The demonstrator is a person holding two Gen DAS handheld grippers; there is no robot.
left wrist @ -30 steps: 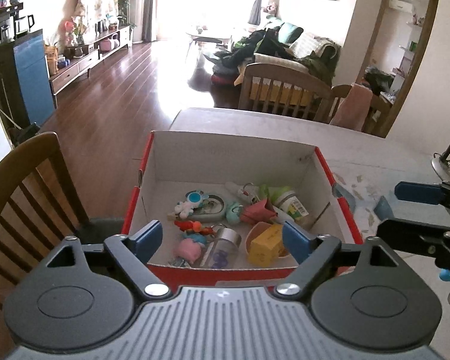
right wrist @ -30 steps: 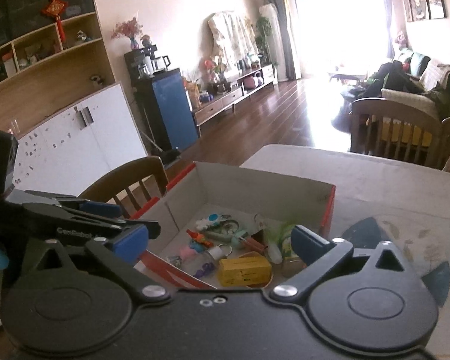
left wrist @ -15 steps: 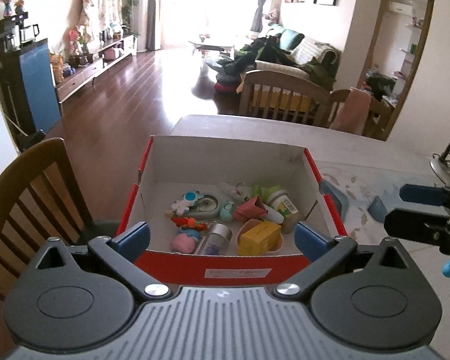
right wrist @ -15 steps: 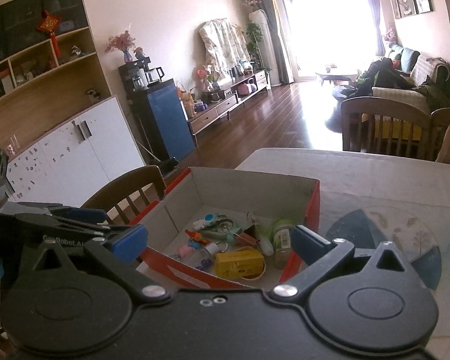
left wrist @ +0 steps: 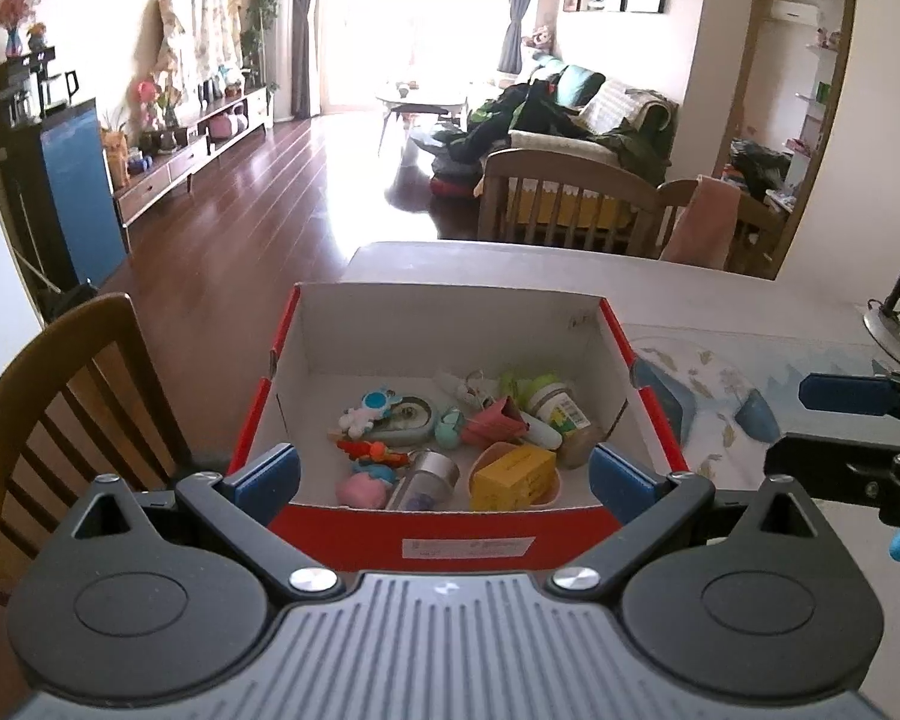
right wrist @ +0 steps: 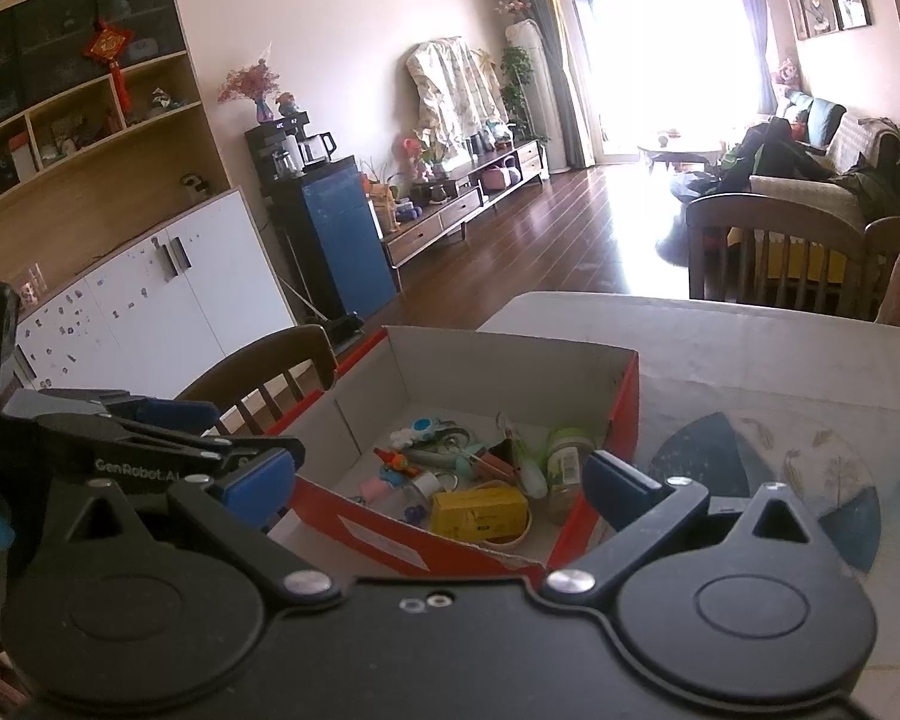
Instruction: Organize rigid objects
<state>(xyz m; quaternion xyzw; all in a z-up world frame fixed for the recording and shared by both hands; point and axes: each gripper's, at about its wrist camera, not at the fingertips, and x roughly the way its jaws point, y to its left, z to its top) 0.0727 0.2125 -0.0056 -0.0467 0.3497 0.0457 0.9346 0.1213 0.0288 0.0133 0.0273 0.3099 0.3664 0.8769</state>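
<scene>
A red cardboard box (left wrist: 450, 525) with a white inside stands on the table, also in the right wrist view (right wrist: 426, 546). In it lie several small objects: a yellow box (left wrist: 513, 476) in a beige bowl, a small jar (left wrist: 561, 414), a pink toy (left wrist: 361, 491), a metal-capped bottle (left wrist: 429, 471). The yellow box also shows in the right wrist view (right wrist: 480, 510). My left gripper (left wrist: 444, 480) is open and empty, above the box's near wall. My right gripper (right wrist: 438, 483) is open and empty, to the right of the box.
A wooden chair (left wrist: 60, 396) stands left of the table. A blue-and-white patterned mat (left wrist: 726, 396) lies right of the box. A desk lamp base (left wrist: 888, 336) sits at the far right. More chairs (left wrist: 564, 204) stand behind the table.
Both grippers have drawn back and risen from the box, so it looks smaller and lower in both views. The objects in the box have not moved.
</scene>
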